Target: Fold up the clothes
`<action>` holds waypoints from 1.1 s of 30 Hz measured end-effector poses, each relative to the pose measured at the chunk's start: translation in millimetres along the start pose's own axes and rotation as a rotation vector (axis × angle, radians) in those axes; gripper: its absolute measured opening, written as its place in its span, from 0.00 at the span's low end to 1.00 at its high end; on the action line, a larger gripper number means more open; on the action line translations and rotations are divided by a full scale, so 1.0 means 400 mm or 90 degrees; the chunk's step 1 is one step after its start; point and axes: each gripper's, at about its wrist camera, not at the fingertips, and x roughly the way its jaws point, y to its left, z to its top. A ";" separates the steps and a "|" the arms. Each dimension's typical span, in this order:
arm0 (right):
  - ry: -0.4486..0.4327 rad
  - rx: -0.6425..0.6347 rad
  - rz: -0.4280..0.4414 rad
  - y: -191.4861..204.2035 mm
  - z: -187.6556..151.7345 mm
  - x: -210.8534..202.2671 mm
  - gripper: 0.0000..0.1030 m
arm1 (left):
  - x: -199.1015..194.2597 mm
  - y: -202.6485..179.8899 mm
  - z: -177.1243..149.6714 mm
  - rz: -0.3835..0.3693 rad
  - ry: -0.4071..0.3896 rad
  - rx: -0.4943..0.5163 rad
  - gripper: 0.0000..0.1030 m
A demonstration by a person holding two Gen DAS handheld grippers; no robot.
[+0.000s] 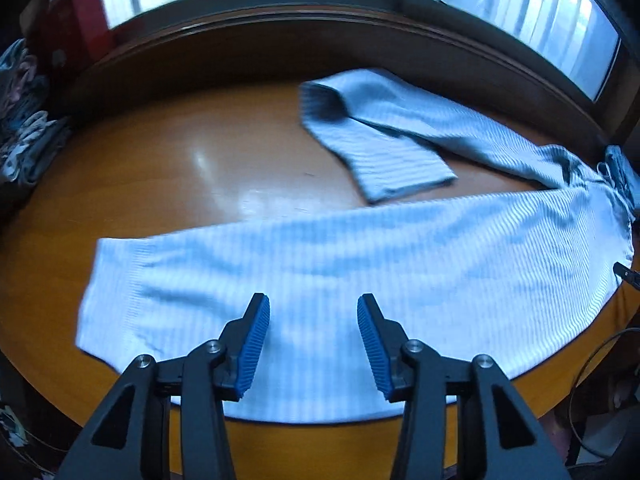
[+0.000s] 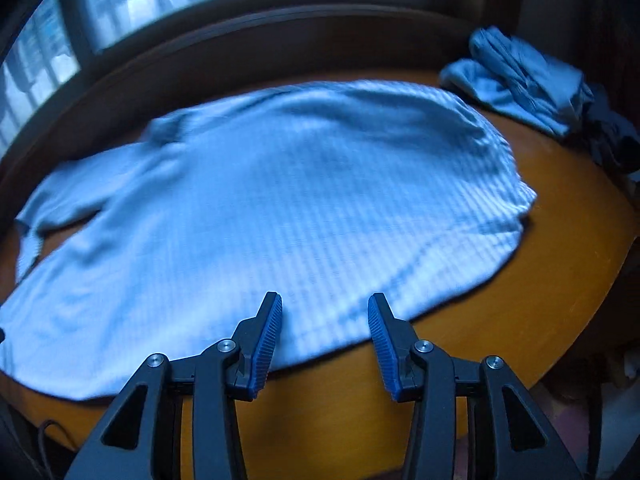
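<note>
— Looking at the left wrist view, how far is the folding?

— Only started, I think. The light blue ribbed sweater [image 1: 320,272] lies spread on the wooden bench [image 1: 180,152], filling the lower middle of the frame. One sleeve [image 1: 380,140] is bent back on itself in the upper middle; the body is not folded yet.

— And the grippers?

— The left gripper [image 1: 313,308] is spread wide and holds nothing, hanging over the hem side. In the right wrist view the right gripper [image 2: 325,308] is also wide and empty, at the near edge of the sweater [image 2: 280,200].

— Anything already finished?

— Maybe. At the upper right of that frame a pile of blue clothes [image 2: 520,80] sits, but it is blurred; I cannot say whether it is folded.

— So what is left?

— Sleeves in, then the body folded.
</note>
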 end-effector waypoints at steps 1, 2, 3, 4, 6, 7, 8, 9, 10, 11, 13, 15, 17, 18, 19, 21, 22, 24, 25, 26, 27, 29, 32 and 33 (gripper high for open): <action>0.000 -0.010 -0.002 -0.007 0.002 0.000 0.44 | 0.005 -0.019 -0.004 0.001 0.006 0.002 0.42; 0.000 -0.022 -0.004 -0.013 0.003 0.000 0.44 | 0.010 -0.037 -0.008 0.000 0.015 0.004 0.42; 0.004 -0.031 -0.002 -0.015 0.002 0.001 0.44 | 0.016 -0.055 -0.012 0.000 0.023 0.006 0.42; 0.006 -0.038 0.000 -0.018 -0.001 -0.001 0.44 | 0.016 -0.070 -0.017 0.005 0.027 0.009 0.42; 0.010 -0.041 -0.003 -0.029 -0.010 -0.008 0.44 | 0.009 -0.090 -0.028 0.018 0.029 0.016 0.42; 0.012 -0.042 -0.005 -0.035 -0.015 -0.011 0.44 | 0.008 -0.095 -0.031 0.012 0.036 0.011 0.42; 0.014 -0.038 -0.008 -0.046 -0.021 -0.016 0.44 | 0.007 -0.099 -0.033 0.007 0.041 0.008 0.42; 0.015 -0.033 -0.011 -0.057 -0.028 -0.021 0.44 | 0.006 -0.105 -0.034 0.007 0.043 0.009 0.42; 0.015 -0.030 -0.013 -0.067 -0.034 -0.025 0.44 | 0.004 -0.111 -0.035 0.008 0.044 0.013 0.43; 0.015 -0.028 -0.014 -0.077 -0.040 -0.029 0.44 | 0.003 -0.118 -0.038 0.008 0.044 0.018 0.43; 0.018 -0.027 -0.015 -0.084 -0.041 -0.032 0.44 | 0.002 -0.126 -0.039 0.007 0.046 0.022 0.43; 0.023 -0.029 -0.016 -0.086 -0.035 -0.031 0.44 | 0.000 -0.124 -0.036 0.005 0.056 0.020 0.43; 0.039 -0.029 -0.023 -0.077 -0.029 -0.032 0.44 | -0.009 -0.112 -0.029 0.004 0.060 0.020 0.43; 0.047 -0.029 -0.026 -0.072 -0.025 -0.033 0.45 | -0.015 -0.104 -0.026 0.003 0.060 0.021 0.43; 0.048 -0.035 -0.027 -0.058 -0.022 -0.044 0.45 | -0.020 -0.096 -0.022 0.003 0.060 0.023 0.43; 0.049 -0.048 -0.029 -0.030 -0.016 -0.067 0.45 | -0.036 -0.082 -0.009 -0.001 0.054 0.030 0.43; 0.041 -0.057 -0.025 -0.009 -0.016 -0.083 0.45 | -0.044 -0.076 -0.002 -0.003 0.049 0.035 0.43; 0.023 -0.085 -0.009 0.049 -0.011 -0.122 0.46 | -0.050 -0.065 0.024 -0.013 0.044 0.049 0.43; 0.019 -0.100 -0.004 0.078 -0.007 -0.130 0.46 | -0.049 -0.061 0.036 -0.017 0.042 0.056 0.43; 0.016 -0.114 0.000 0.107 -0.002 -0.138 0.46 | -0.046 -0.059 0.050 -0.022 0.039 0.066 0.43; 0.013 -0.129 0.005 0.137 0.003 -0.145 0.46 | -0.040 -0.059 0.065 -0.026 0.035 0.077 0.43; 0.007 -0.157 0.013 0.195 0.012 -0.160 0.46 | -0.027 -0.061 0.094 -0.036 0.030 0.098 0.43; 0.005 -0.188 0.032 0.259 0.042 -0.136 0.47 | -0.007 -0.070 0.129 -0.055 0.029 0.129 0.43; 0.003 -0.202 0.033 0.295 0.050 -0.132 0.47 | 0.000 -0.067 0.140 -0.059 0.028 0.139 0.43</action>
